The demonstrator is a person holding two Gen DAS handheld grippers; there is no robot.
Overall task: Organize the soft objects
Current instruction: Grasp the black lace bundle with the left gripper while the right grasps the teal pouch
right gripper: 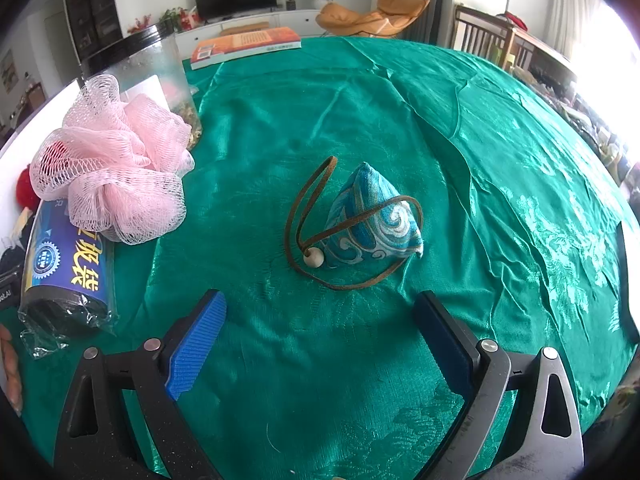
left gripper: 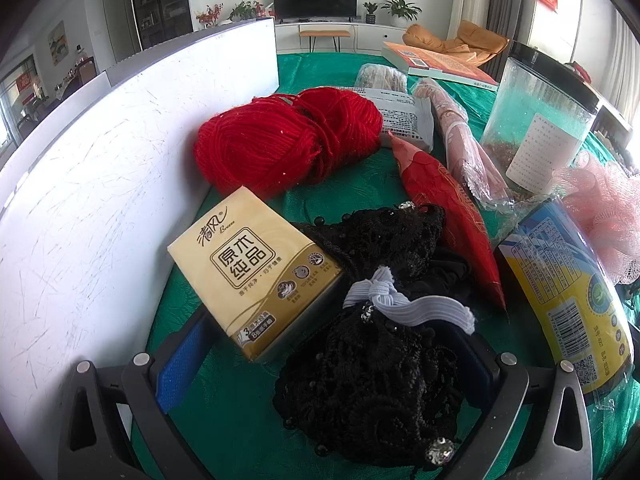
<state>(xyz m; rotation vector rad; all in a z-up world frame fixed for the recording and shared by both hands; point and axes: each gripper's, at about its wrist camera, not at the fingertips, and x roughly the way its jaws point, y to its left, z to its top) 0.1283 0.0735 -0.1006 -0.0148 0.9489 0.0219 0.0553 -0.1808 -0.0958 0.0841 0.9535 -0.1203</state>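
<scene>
A: What has the left gripper (left gripper: 320,364) got?
B: Its jaws are wide, with black lace fabric (left gripper: 372,380) and a tissue pack (left gripper: 256,268) lying between them.
A: The right gripper (right gripper: 320,332)?
B: Wide apart, holding nothing; a blue pouch (right gripper: 370,220) lies just beyond on the green cloth (right gripper: 500,160).

Beige-gold plastic-wrapped tissue pack (left gripper: 256,272): brand "清风" with "Breeze" beneath; boxed characters "原木纯品"; digits "3" and "8" at its lower end; remaining lines too small to read.

Blue-and-yellow plastic-wrapped roll of bags (right gripper: 66,268): large yellow characters "圾袋" visible, the first part covered by the pink mesh bath puff (right gripper: 112,160); a round seal, its text unreadable. In the left wrist view the same roll (left gripper: 568,300) shows a barcode, a QR code and a table, none legible.

Clear plastic jar's white label (left gripper: 536,148): print illegible.

Grey printed packet (left gripper: 400,114): print illegible.
</scene>
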